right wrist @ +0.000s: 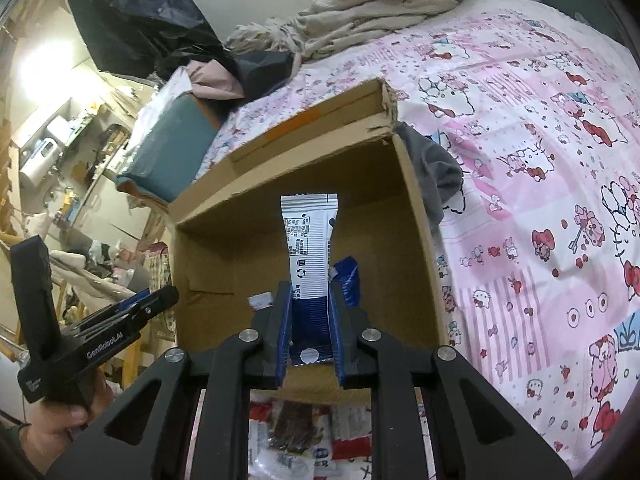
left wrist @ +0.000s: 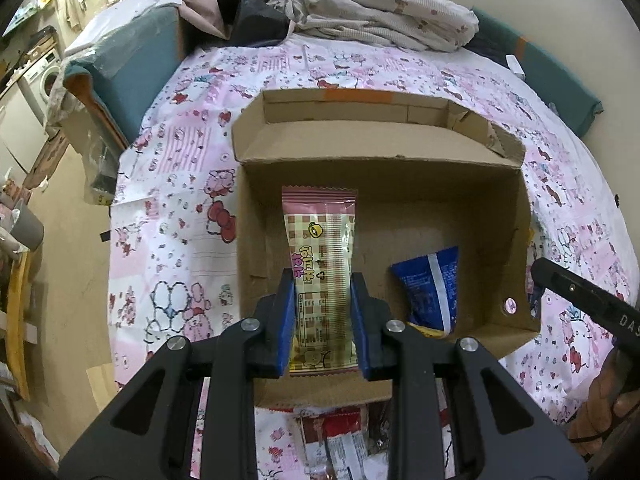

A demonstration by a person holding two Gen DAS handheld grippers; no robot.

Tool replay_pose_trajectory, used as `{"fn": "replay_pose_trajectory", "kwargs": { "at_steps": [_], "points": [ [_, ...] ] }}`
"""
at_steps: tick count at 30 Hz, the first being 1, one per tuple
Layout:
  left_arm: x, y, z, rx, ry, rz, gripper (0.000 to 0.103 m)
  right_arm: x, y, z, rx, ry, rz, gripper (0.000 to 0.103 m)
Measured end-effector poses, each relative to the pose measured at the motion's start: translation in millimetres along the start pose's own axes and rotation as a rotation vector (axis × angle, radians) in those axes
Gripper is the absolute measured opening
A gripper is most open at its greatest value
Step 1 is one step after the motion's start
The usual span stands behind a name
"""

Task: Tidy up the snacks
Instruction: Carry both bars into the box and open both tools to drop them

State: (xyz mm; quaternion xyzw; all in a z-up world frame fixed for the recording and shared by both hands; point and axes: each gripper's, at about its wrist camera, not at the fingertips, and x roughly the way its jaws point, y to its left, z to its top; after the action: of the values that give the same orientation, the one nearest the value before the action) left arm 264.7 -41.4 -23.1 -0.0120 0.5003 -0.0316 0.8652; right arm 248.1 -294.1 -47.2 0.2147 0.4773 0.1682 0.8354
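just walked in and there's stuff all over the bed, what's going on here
A person is sorting snacks into an open cardboard box on the pink patterned bedspread, with a handheld gripper in each hand. The left gripper is shut on a pink-and-cream checkered snack packet, held above the box. The right gripper is shut on a white-and-blue packet, also over the box. A blue packet already lies inside, and more snacks wait in front of the box.

Left wrist view: looks steeply down along its fingers, close above the open cardboard box (left wrist: 380, 160) on the pink bedsheet (left wrist: 168, 208). Right wrist view: tilted, close, same box from its right side (shared: box interior, bedsheet, crumpled blanket (right wrist: 384, 8) at the back)
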Motion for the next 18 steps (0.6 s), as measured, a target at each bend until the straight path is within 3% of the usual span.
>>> {"fn": "replay_pose_trajectory", "kwargs": {
  "at_steps": [13,18],
  "points": [
    [37.9,1.3,-9.0,0.000,0.043,-0.014,0.022,34.2,-10.1,-6.5,-0.015,0.094,-0.142,0.018],
    [42.0,-1.2,-11.4,0.020,0.043,-0.005,0.022,39.1,-12.1,-8.4,-0.012,0.114,-0.156,0.019]
  ]
}}
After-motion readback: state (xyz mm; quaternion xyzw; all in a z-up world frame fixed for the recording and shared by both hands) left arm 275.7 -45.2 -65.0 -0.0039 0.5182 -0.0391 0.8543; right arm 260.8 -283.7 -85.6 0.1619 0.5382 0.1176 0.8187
